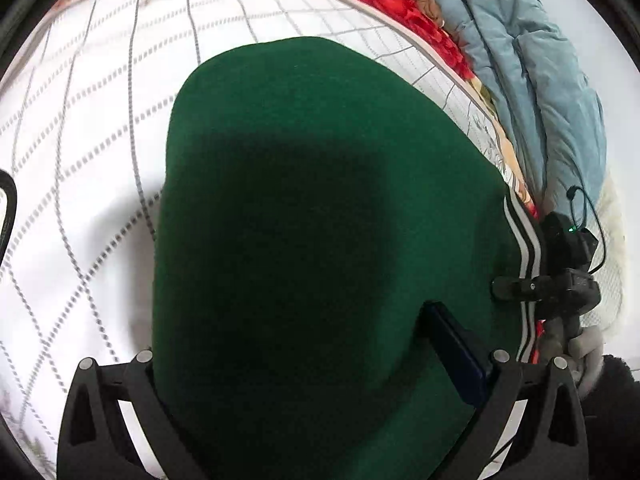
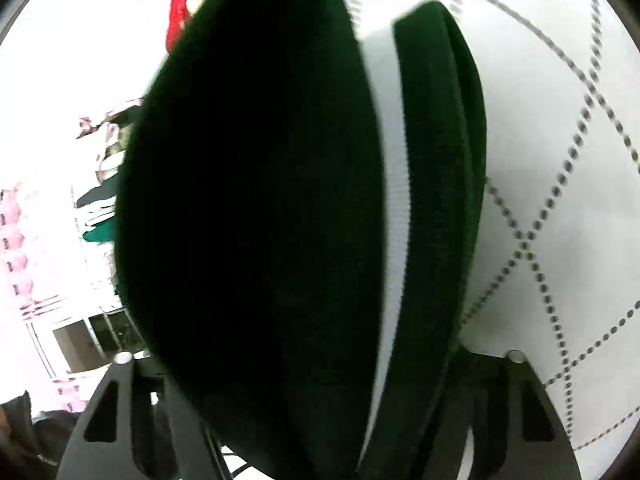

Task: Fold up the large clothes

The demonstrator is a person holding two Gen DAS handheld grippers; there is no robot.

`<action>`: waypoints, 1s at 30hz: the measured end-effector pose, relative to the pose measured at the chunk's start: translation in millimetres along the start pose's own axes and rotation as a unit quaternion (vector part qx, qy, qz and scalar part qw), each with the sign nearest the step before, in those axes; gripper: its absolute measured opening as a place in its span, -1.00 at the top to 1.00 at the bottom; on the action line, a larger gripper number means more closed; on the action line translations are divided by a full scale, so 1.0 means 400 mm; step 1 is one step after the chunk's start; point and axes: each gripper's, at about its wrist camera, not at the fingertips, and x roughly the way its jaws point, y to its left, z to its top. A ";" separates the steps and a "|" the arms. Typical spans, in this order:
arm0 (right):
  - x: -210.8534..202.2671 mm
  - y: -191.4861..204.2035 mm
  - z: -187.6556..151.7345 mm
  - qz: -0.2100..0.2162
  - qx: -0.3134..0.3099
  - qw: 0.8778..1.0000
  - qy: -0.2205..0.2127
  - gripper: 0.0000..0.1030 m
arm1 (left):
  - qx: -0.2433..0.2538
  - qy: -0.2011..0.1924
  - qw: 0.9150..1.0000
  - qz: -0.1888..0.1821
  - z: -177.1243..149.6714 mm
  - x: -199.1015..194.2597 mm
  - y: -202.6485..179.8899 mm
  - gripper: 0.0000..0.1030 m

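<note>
**Green knit between both grippers, fold nearly done**

Green fabric is filling the near field in both wrist views. The left gripper (image 1: 320, 380) is standing wide, w/ the green garment (image 1: 320, 200) bulging between its jaws; one blue-padded finger (image 1: 456, 352) is lying on top of the cloth, the other is passing under or beside the edge at the opposite side. Whether the pads are actually pressing, can't tell.

The right gripper (image 2: 320, 392) is sitting roughly mid-open, w/ the folded stack (image 2: 256, 200) thick between the jaws, incl. a white ribbed band (image 2: 390, 208) running lengthwise. The frame is blurred, so pad contact isn't readable; looks like it's closing onto the bundle edge, but that's a judgement.

Doing this step well, IMO: be keeping both grips on the same layer count, pulling edges level before laying down, smoothing toward the far end so no air pocket is staying under the top layer.

Further out, the garment is lying on a white quilted bedsheet (image 1: 100, 140) w/ grey grid stitching. Beyond it, at the bed edge, a red floral blanket (image 1: 400, 4) and a pale blue padded jacket (image 1: 532, 80) are piled, well apart from the work.
</note>
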 end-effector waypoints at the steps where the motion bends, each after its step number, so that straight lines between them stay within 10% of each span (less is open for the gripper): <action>1: 0.000 0.011 0.001 0.001 -0.002 1.000 -0.001 -0.26 | -0.003 -0.001 1.000 0.001 0.003 -0.008 0.001 -1.00; 15: -0.067 0.243 0.195 0.017 -0.026 0.999 -0.016 -0.21 | 0.018 -0.047 0.999 -0.003 0.278 -0.095 -0.063 -1.00; 30: -0.058 0.427 0.896 0.007 -0.037 0.998 -0.042 -0.20 | 0.044 -0.069 0.997 0.007 0.920 0.112 0.006 -1.00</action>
